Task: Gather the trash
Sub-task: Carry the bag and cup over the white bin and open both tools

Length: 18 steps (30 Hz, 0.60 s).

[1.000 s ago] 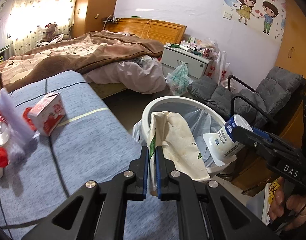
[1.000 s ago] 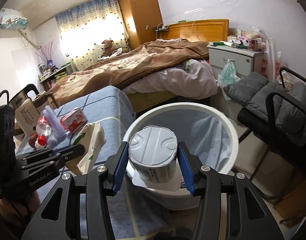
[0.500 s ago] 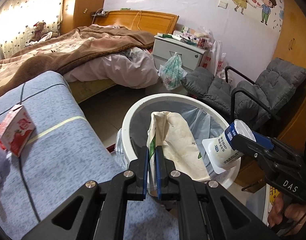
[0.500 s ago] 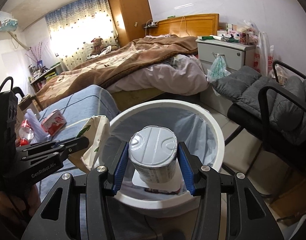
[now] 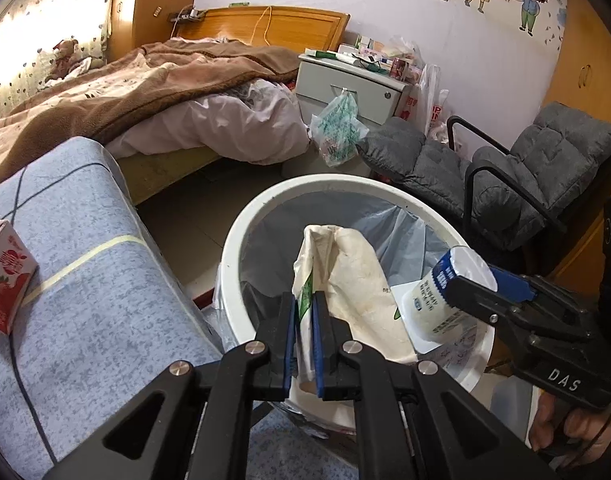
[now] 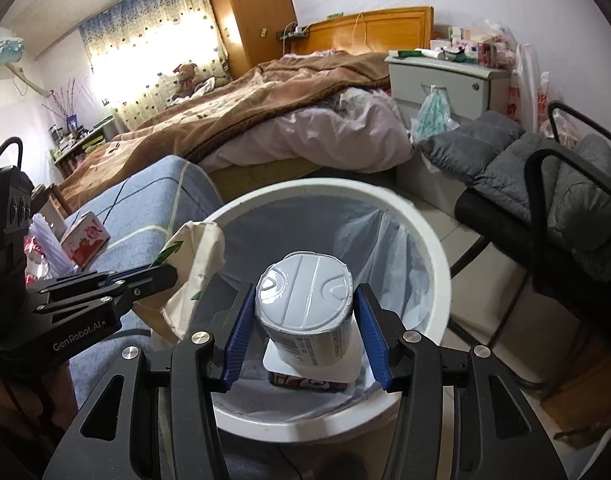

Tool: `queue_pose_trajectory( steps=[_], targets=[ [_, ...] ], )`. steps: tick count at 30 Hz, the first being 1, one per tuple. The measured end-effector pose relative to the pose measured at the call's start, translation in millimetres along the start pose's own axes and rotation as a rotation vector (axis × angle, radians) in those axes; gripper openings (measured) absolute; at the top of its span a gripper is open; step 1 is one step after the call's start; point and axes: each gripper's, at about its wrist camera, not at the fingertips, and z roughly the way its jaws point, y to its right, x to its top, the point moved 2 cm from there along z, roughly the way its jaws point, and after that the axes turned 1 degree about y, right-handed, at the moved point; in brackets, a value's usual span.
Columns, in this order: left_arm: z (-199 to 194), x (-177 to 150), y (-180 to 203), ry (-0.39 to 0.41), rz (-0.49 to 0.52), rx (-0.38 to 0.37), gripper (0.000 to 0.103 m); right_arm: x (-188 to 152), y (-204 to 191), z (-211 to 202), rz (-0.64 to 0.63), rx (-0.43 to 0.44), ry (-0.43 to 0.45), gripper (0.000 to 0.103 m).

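A white round trash bin (image 5: 241, 240) with a clear liner stands on the floor beside the blue table; it also shows in the right wrist view (image 6: 433, 240). My left gripper (image 5: 303, 336) is shut on a crumpled cream paper bag (image 5: 353, 280) and holds it over the bin's near rim. My right gripper (image 6: 303, 320) is shut on a white yogurt cup (image 6: 305, 304), held upside down over the bin's opening. The cup (image 5: 441, 300) and the bag (image 6: 197, 264) each show in the other view. A colourful item lies at the bin's bottom.
A red-and-white milk carton (image 5: 5, 276) lies on the blue tablecloth (image 5: 85, 280) to the left. A plastic bottle and wrappers (image 6: 37, 248) lie beyond it. A bed (image 5: 145, 92), a nightstand (image 5: 345, 84) and a grey armchair (image 5: 525, 176) surround the bin.
Both grippers have moved forward and right over the bin with their loads. The carton and bottle have slid off to the left of view.
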Motion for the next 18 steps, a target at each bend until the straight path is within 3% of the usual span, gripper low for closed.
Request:
queue_pose_trajectory(
  steps=[4, 11, 18],
  targets=[
    [-1.5, 0.9, -0.8, 0.008, -0.007, -0.016, 0.039, -2.1, 1.3, 0.4, 0.015, 0.006, 0.003, 0.058],
    [-17.5, -1.1, -9.6, 0.03, -0.05, -0.025, 0.039, -2.4, -2.0, -9.9, 0.015, -0.003, 0.024, 0.059],
    [-46.3, -10.3, -13.9, 0.081, -0.053, 0.005, 0.039, -7.3, -21.0, -26.3, 0.008, 0.061, 0.044, 0.061]
  ],
)
